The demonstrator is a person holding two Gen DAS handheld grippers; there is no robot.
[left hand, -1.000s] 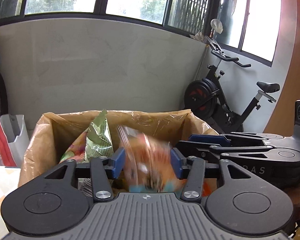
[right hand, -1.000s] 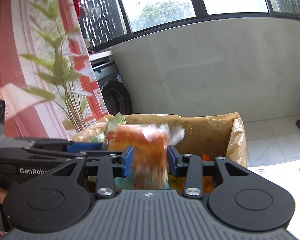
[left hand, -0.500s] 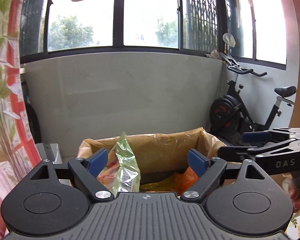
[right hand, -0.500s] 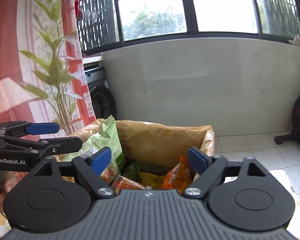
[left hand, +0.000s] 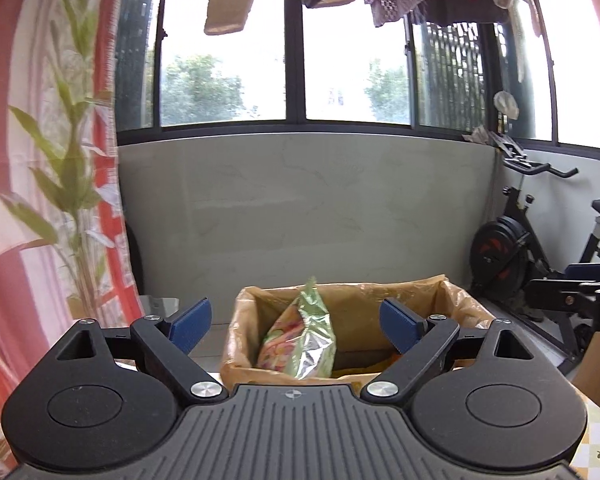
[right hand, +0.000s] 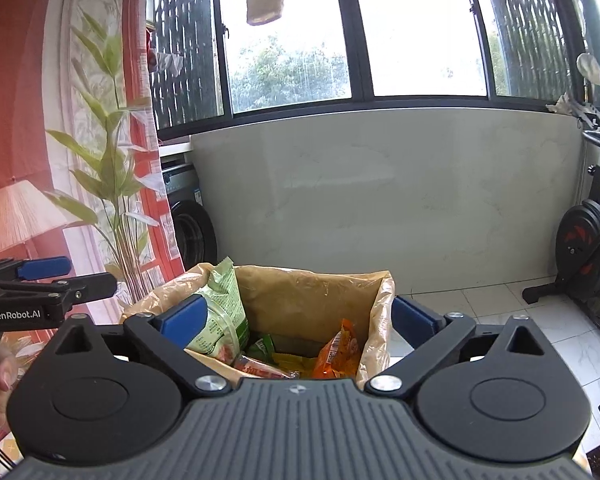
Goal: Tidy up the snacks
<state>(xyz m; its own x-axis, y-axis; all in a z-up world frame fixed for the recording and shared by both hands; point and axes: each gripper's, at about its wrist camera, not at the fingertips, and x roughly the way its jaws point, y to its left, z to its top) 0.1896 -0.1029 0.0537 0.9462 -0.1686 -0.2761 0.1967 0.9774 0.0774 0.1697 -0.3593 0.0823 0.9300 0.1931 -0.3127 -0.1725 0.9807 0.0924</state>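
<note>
Colours of the snack box

A tan-lined box (right hand: 312, 296) holds a pale green packet (right hand: 224, 312), an orange packet (right hand: 340, 350) and yellow wrappers (right hand: 290, 360); black grippers carry blue pads (right hand: 182, 318); the curtain (left hand: 4, 120) is red-pink.

The box (right hand: 312, 292) is open on top, but a tall green bag (right hand: 222, 308) sticks up on its left side.

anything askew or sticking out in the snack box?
One thing: the green snack bag stands on end at the left side of the lined box, its top poking above the rim, while the orange packet and the others lie low inside. Nothing spilled in view. Both grippers' fingers are opening, nothing between them.
</note>
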